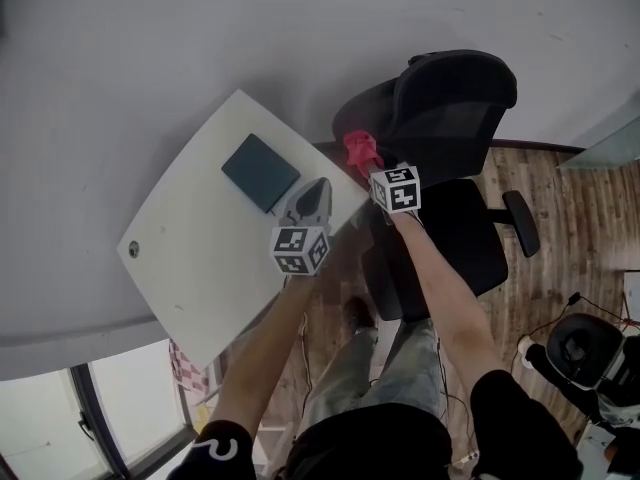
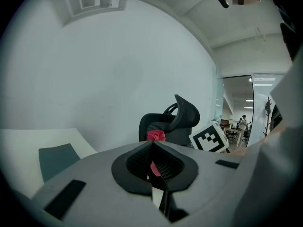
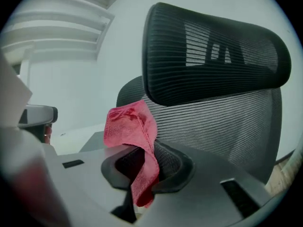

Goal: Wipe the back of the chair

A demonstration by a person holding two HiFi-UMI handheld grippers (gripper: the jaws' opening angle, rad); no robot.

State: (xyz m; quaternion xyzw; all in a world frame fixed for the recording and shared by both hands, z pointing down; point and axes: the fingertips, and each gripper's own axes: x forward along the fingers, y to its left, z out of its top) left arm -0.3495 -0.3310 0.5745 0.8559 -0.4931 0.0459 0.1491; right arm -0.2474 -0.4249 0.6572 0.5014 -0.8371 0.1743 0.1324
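A black mesh office chair (image 1: 450, 138) stands beside the white table, its backrest (image 3: 222, 126) and headrest (image 3: 213, 56) filling the right gripper view. My right gripper (image 1: 368, 160) is shut on a pink-red cloth (image 3: 135, 141), which bunches above the jaws just short of the backrest mesh. The cloth (image 1: 361, 151) shows at the chair's left edge in the head view. My left gripper (image 1: 310, 200) hovers over the table's corner, jaws shut with nothing in them; from it the chair (image 2: 170, 124) and cloth (image 2: 155, 136) are seen further off.
The white table (image 1: 190, 268) carries a dark teal notebook (image 1: 260, 171). Wooden floor lies under the chair, with a black device and cables (image 1: 585, 353) at the lower right. A plain wall runs behind table and chair.
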